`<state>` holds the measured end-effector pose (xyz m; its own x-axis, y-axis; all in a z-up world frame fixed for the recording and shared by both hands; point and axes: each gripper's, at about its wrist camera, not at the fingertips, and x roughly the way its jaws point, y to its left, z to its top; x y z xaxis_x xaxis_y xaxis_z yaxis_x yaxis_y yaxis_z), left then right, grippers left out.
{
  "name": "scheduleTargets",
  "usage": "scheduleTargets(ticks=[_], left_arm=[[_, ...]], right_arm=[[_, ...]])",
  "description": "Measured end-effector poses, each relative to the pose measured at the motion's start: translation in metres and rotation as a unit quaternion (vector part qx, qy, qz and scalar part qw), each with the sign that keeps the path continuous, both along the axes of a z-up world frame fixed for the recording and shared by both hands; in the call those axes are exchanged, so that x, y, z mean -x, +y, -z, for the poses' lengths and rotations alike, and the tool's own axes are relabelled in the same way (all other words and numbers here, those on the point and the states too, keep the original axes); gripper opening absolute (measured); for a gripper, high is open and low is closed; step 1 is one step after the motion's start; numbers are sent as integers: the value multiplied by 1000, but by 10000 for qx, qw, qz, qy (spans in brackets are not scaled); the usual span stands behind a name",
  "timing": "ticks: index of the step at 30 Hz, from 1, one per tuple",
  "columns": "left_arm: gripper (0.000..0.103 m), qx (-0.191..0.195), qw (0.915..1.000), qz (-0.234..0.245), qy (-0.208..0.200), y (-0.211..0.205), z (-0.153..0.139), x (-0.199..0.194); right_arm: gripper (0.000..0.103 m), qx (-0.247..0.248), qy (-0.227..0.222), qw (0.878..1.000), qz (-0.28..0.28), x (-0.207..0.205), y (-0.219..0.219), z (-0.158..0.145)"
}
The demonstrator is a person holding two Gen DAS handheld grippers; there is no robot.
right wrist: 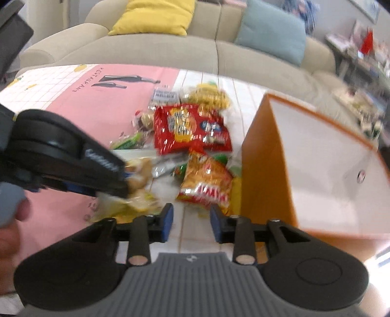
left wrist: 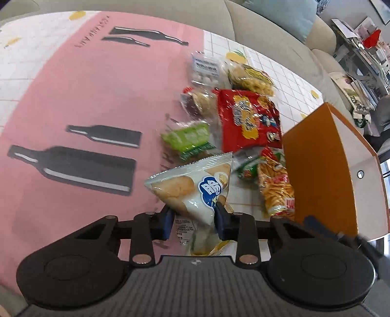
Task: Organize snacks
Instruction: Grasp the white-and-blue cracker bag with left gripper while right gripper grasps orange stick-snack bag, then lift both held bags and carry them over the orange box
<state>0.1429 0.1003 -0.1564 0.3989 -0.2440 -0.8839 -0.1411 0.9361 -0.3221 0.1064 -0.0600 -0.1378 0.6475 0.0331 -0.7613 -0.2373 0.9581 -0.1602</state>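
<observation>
My left gripper (left wrist: 193, 219) is shut on a white chip bag with a blue logo (left wrist: 195, 187), held above the table; it also shows in the right wrist view (right wrist: 139, 175). A pile of snacks lies beyond: a red bag (left wrist: 248, 119), a green packet (left wrist: 190, 139), an orange chip bag (left wrist: 275, 185), a clear bag of white candies (left wrist: 206, 69) and a yellow bag (left wrist: 251, 78). An orange box with a white inside (left wrist: 316, 175) stands at the right. My right gripper (right wrist: 191, 222) is open and empty, above the table beside the box (right wrist: 265, 170) and near the orange chip bag (right wrist: 207, 183).
The table carries a pink and white cloth with black bottle prints (left wrist: 73, 97). A beige sofa (right wrist: 170, 48) with a yellow cushion (right wrist: 156, 17) and a blue cushion (right wrist: 270, 29) stands behind the table. A cluttered shelf (left wrist: 360, 48) is at the far right.
</observation>
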Motion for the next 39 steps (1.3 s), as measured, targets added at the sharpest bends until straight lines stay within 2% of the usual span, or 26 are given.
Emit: scheduleTargets(ticks=[5,10,15,18,26,39], left_arm=[[37,-97,9999,4,-48,6,-3,-1],[37,-21,10000,4,-10,10,0,-1],[36,33,10000,8,-9,10,1,-1],[36,54,10000,2,-1,11,1,0],[36,54,9999,-20,-132,13,-12,9],[35,-76,9983,-94,-570,13,-55,27]], right_arm=[[51,419,-244,9987,-185,-19,11,7],[54,843,-183,9959,-276,-34,17,26],[52,1042,-90,9942,-258,-37,16,39],[43,1048,-25,9941,-284,-38,16,42],[37,697,-66,9971,-308,-30,12,23],[36,-533,31,9985,-109,-11,-19,-42]])
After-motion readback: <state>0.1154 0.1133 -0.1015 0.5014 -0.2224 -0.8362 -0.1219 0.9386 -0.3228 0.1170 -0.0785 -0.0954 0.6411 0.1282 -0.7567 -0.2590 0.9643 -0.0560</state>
